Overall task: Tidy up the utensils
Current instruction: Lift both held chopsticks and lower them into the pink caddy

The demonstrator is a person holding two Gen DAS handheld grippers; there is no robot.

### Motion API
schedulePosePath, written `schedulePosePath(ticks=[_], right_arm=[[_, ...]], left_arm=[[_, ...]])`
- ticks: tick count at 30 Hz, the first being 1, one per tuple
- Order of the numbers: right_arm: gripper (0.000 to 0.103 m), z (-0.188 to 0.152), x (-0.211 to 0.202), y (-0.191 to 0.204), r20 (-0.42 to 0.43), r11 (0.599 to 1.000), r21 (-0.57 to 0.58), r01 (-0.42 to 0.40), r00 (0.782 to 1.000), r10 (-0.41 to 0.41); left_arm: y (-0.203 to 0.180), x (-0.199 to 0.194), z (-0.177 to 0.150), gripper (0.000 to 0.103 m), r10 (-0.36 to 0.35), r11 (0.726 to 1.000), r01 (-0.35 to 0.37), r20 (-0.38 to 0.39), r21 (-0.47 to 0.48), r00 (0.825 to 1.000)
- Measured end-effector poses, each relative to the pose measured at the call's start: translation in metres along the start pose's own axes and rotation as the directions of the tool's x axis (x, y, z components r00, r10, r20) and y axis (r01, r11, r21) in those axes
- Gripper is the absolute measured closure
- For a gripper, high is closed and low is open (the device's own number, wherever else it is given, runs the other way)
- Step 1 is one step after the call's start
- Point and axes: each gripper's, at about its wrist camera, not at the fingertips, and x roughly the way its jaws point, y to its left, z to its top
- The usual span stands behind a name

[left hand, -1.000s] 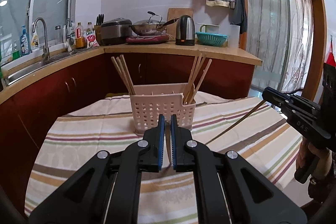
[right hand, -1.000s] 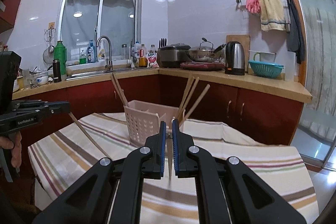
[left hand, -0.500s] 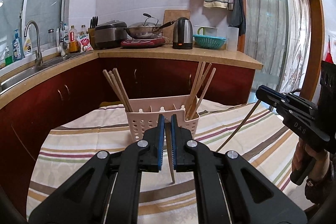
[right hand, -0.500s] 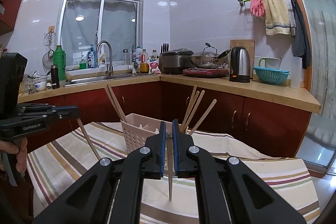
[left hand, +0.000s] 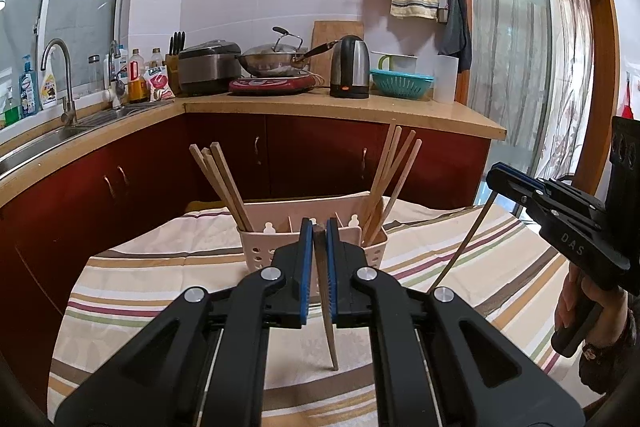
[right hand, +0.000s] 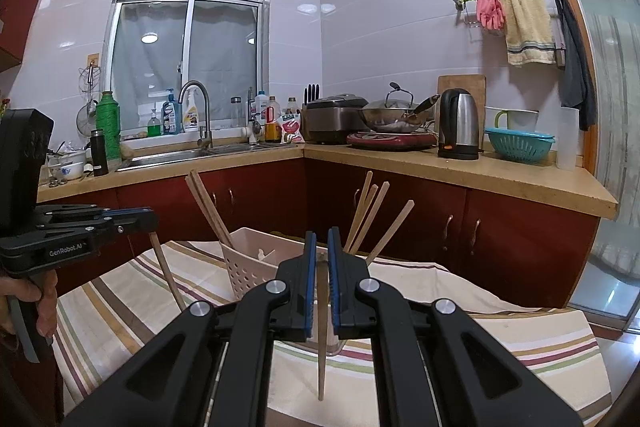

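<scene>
A pink perforated utensil holder point(left hand: 256, 251) point(right hand: 240, 267) stands on the striped tablecloth point(left hand: 152, 267). Wooden chopsticks lean out of its left end point(left hand: 220, 183) and its right end point(left hand: 390, 175). My left gripper point(left hand: 319, 227) is shut on a single chopstick point(left hand: 330, 327) that hangs tip-down just in front of the holder. The right gripper point(right hand: 322, 235) is shut on another chopstick point(right hand: 321, 347), which also hangs over the cloth. Each gripper shows in the other's view, the left gripper point(right hand: 149, 217) at the left edge and the right gripper point(left hand: 494, 175) at the right edge.
A person's hand point(left hand: 588, 307) holds the right gripper's handle. Behind the table runs an L-shaped counter point(right hand: 480, 179) over red cabinets, with a sink point(right hand: 168, 157), rice cooker, wok, kettle point(right hand: 458, 125) and teal colander. A glass door is at the right.
Both grippers have risen a little and drawn nearer the holder. The two held chopsticks have come up off the cloth and now hang more steeply.
</scene>
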Motion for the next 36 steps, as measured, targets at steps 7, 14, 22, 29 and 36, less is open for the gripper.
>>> schedulePosePath(ticks=[7,14,22,29,36], right_arm=[[0.096,0.003,0.004,-0.001,-0.001,1.0,-0.001,-0.001,1.0,0.001],[0.096,0.019,-0.004,0.001,0.032,1.0,0.005,-0.018,0.999,0.018],[0.096,0.055,-0.027,0.003,0.116,0.999,0.008,-0.044,0.992,0.042],[0.096,0.101,-0.031,-0.004,0.199,0.997,0.011,-0.071,0.978,0.068],[0.096,0.125,-0.018,-0.008,0.259,0.998,0.003,-0.069,0.964,0.066]], left_arm=[[0.002,0.001,0.002,0.096,0.005,1.0,-0.005,0.006,-0.003,1.0],[0.001,-0.014,0.012,0.096,0.007,1.0,-0.007,0.04,0.007,0.999],[0.004,-0.04,0.049,0.096,-0.019,1.0,0.018,0.115,0.012,0.993],[0.005,-0.062,0.106,0.096,0.005,0.998,-0.019,0.24,0.058,0.971],[0.008,-0.059,0.14,0.096,0.044,0.996,-0.068,0.332,0.061,0.942]])
